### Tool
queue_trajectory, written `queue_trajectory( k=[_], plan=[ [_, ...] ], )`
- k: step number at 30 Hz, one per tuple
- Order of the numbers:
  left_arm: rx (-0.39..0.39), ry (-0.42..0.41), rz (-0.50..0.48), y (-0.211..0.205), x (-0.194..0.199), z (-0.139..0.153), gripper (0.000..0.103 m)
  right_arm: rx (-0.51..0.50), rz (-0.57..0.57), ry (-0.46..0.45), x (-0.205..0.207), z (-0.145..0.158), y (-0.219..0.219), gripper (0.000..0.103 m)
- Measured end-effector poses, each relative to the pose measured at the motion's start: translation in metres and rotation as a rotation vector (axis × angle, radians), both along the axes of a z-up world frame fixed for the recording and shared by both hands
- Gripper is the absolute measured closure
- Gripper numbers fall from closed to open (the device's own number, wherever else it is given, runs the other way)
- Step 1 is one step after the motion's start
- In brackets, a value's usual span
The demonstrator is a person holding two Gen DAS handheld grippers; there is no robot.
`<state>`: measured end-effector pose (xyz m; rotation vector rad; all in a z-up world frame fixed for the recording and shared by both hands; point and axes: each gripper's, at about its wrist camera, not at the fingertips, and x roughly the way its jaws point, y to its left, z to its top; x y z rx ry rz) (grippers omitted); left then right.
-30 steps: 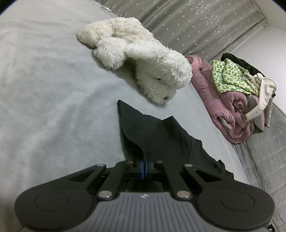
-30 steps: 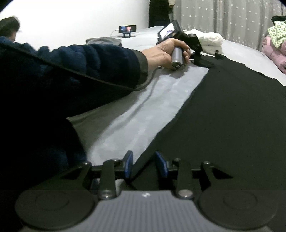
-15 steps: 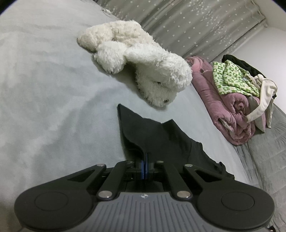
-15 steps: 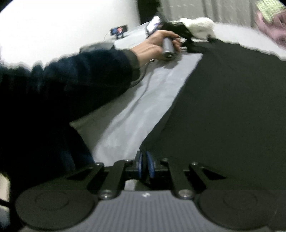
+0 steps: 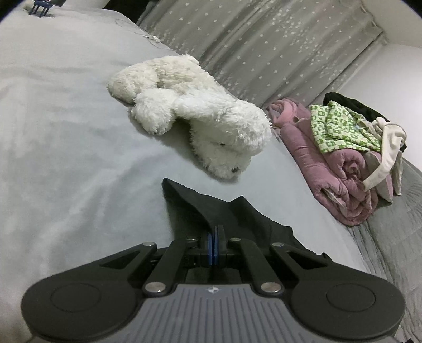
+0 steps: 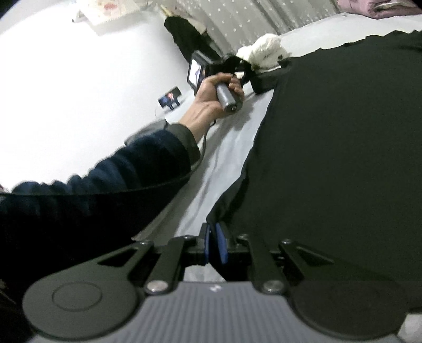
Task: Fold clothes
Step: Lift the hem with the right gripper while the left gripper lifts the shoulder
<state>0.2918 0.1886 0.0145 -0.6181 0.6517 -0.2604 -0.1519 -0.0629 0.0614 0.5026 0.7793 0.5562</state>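
Pinching a corner of the black garment (image 5: 211, 208), the left gripper (image 5: 214, 246) had its blue pads pressed together on the cloth, which lay on the grey bed (image 5: 66, 158) just short of a white plush toy (image 5: 195, 116). Over on the right wrist view, the right gripper (image 6: 215, 245) clamped the garment's near edge, with the fabric spreading flat beyond.

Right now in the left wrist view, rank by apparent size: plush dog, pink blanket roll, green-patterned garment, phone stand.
1. plush dog, largest, though it lies nearer the camera than the roll.
2. pink blanket roll
3. green-patterned garment
4. phone stand, smallest, far off and cut by the frame edge.
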Motion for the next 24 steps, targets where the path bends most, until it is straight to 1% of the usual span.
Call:
queue_trajectory(
  k=[5, 7, 11, 17, 22, 24],
  plan=[
    [0.013, 0.008, 0.027, -0.005, -0.002, 0.002, 0.102, 0.109, -0.023, 0.015, -0.005, -0.005, -0.021, 0.095],
    [0.021, -0.017, 0.035, -0.009, -0.006, 0.011, 0.102, 0.153, -0.031, 0.029, -0.007, -0.008, -0.030, 0.095],
    [0.044, -0.079, 0.037, -0.021, -0.017, 0.032, 0.102, 0.210, -0.036, 0.043, -0.009, -0.015, -0.042, 0.095],
    [0.125, -0.152, 0.034, -0.050, -0.025, 0.057, 0.102, 0.335, -0.048, 0.094, -0.010, -0.032, -0.058, 0.095],
    [0.191, -0.151, 0.008, -0.090, -0.016, 0.072, 0.102, 0.448, -0.079, 0.125, -0.010, -0.042, -0.073, 0.095],
    [0.235, -0.154, -0.012, -0.113, -0.016, 0.076, 0.102, 0.491, -0.100, 0.139, -0.010, -0.046, -0.082, 0.095]
  ],
)
